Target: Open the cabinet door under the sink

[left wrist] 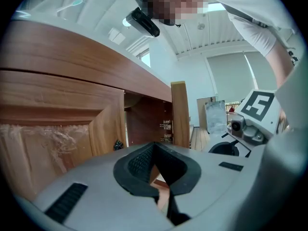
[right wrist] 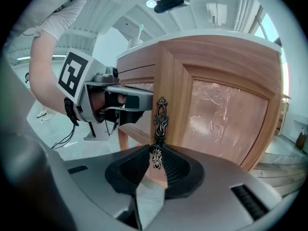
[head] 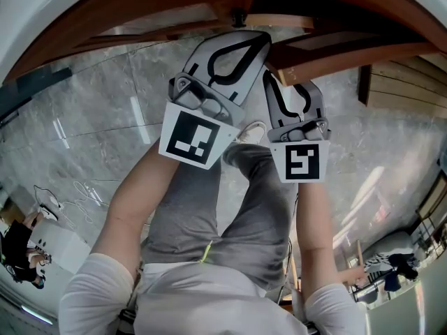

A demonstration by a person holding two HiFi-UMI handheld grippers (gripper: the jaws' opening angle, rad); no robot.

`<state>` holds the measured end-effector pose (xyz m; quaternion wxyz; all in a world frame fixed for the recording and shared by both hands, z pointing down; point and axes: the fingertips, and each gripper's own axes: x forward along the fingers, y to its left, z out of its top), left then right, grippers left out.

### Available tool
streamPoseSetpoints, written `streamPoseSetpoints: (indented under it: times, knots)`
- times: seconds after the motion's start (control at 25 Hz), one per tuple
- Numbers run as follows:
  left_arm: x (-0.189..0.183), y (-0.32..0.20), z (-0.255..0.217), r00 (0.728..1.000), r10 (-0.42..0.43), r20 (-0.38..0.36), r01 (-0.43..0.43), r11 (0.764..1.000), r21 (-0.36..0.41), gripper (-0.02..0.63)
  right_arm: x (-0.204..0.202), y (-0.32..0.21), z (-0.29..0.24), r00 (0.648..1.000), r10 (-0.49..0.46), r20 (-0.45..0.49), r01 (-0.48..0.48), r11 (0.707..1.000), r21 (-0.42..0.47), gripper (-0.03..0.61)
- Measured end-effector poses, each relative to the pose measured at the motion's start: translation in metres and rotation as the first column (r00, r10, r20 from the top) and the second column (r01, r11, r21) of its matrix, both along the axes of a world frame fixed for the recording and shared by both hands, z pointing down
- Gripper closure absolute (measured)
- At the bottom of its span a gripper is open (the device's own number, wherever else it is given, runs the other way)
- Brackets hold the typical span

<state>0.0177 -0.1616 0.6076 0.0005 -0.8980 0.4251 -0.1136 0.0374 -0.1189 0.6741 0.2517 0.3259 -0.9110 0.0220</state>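
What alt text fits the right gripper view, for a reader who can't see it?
The right gripper pinches the ornate dark metal handle on a wooden cabinet door with a coppery inset panel. To the left, the left gripper, with its square marker cube, points toward the door's edge.

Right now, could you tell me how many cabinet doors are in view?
2. One closed door faces the left gripper; the other door stands swung open, its handle between the right gripper's jaws. More may be hidden.
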Motion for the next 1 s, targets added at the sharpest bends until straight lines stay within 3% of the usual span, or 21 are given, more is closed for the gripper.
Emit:
streamPoseSetpoints:
  times: [0.36, 0.64, 1.0]
  knots:
    - [0.021, 0.02, 0.0, 0.999, 0.034, -0.04, -0.036, 0.998, -0.059, 0.609, 0.018, 0.013, -0.002, 0.999, 0.039, -0.01, -0.039, 0.998, -0.057, 0.486]
    - [0.037, 0.036, 0.004, 0.994, 0.099, -0.045, -0.103, 0.992, -0.078, 0.609, 0.032, 0.023, 0.001, 0.99, 0.138, 0.041, -0.134, 0.987, -0.089, 0.486]
    - [0.079, 0.048, 0.0, 0.981, 0.188, -0.051, -0.192, 0.975, -0.112, 0.609, 0.066, 0.038, 0.003, 0.989, 0.145, 0.021, -0.14, 0.98, -0.144, 0.486]
